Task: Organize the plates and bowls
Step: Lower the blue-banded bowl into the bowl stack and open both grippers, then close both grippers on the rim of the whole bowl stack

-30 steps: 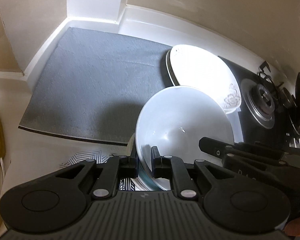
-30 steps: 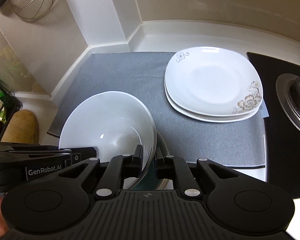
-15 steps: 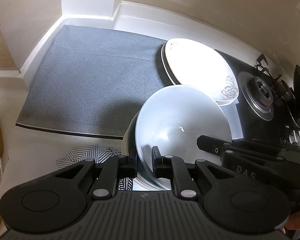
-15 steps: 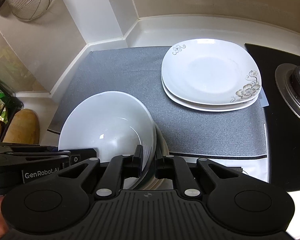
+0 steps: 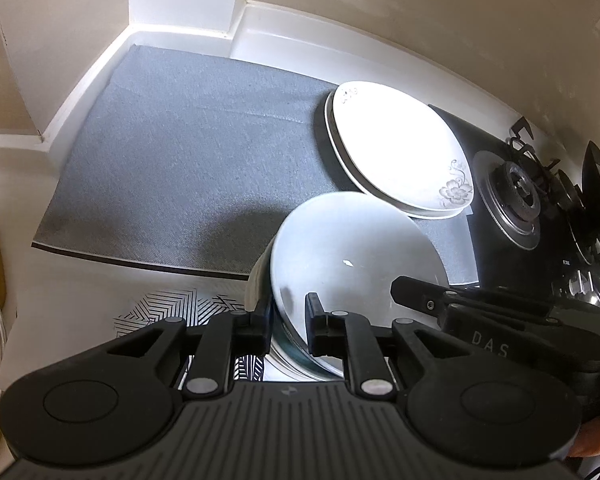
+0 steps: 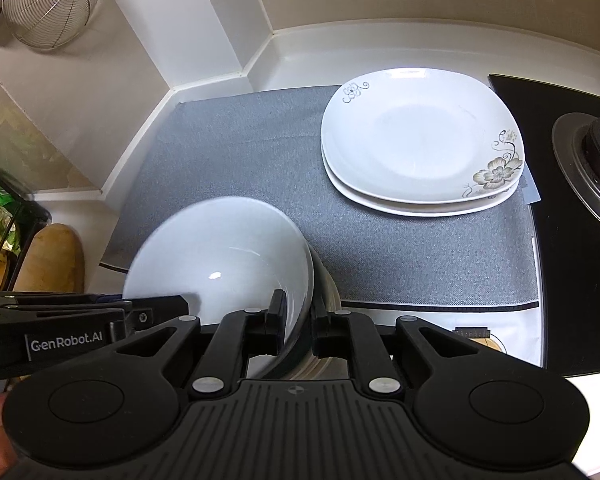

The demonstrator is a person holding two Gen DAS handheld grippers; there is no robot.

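Bowl [image 6: 219, 256], white and empty, sits tilted on top of a stack of other dishes [image 6: 328, 292] at the near edge of the worktop [image 5: 59, 300], just off the front edge of the grey mat [image 6: 235, 160]. I have both grippers on its rim from opposite sides. My left gripper [image 5: 287, 320] straddles the rim with a narrow gap, its fingers either side of the wall. My right gripper [image 6: 299, 312] has the opposite rim between its fingers; its jaws are opening, and I see the rim no longer squeezed tight.

Two white square plates [image 6: 420, 136] with a flower print lie stacked, nothing on them, at the mat's right edge, touching the black hob [image 6: 560, 264] side. The left and middle of the mat are bare, open up to the back corner of the worktop. A burner [image 5: 516, 188] stands just beyond the plates. A wire strainer [image 6: 47, 0] hangs on the wall at the left.
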